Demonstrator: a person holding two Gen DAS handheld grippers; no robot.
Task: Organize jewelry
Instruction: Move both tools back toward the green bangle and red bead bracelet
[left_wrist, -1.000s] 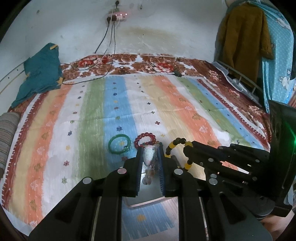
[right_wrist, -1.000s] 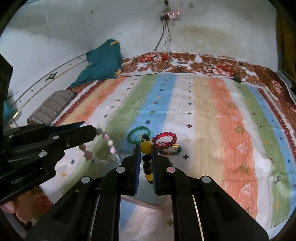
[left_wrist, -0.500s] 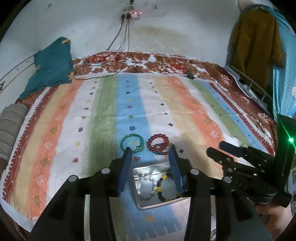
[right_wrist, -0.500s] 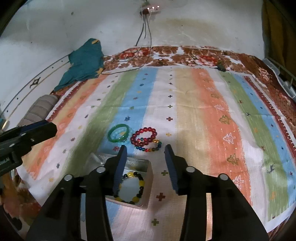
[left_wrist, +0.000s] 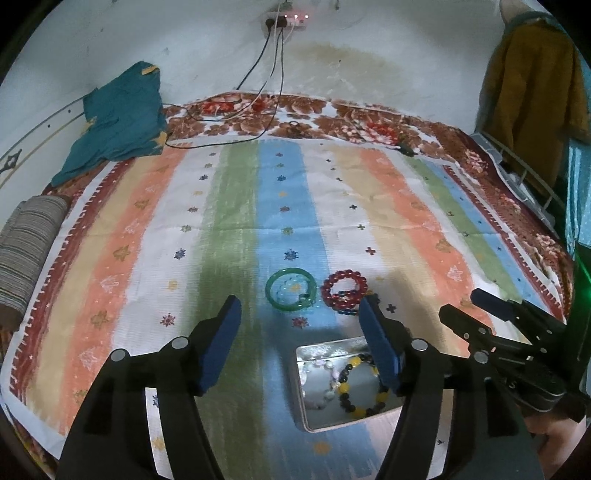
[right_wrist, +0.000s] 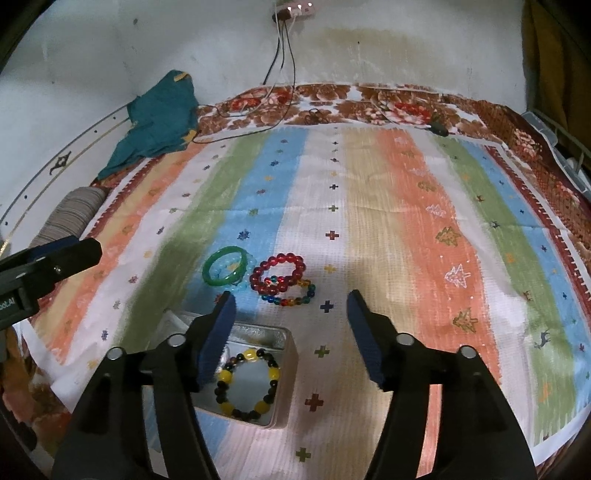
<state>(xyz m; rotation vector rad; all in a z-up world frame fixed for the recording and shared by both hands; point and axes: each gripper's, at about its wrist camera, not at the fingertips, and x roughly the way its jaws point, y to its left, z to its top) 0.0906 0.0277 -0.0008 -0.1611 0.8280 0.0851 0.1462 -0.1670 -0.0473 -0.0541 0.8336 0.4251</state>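
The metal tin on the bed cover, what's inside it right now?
Inside the metal tin lie a yellow-and-black bead bracelet and a pale bead bracelet. In each wrist view a gripper finger covers part of the tin, so anything in those corners is hidden.

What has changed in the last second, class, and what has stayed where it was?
Both grippers let go. The left gripper dropped its pale bead bracelet into the tin, the right gripper its yellow-and-black bracelet; their jaws have just been opening and hold nothing. The green bangle and red bracelet stayed on the sheet.
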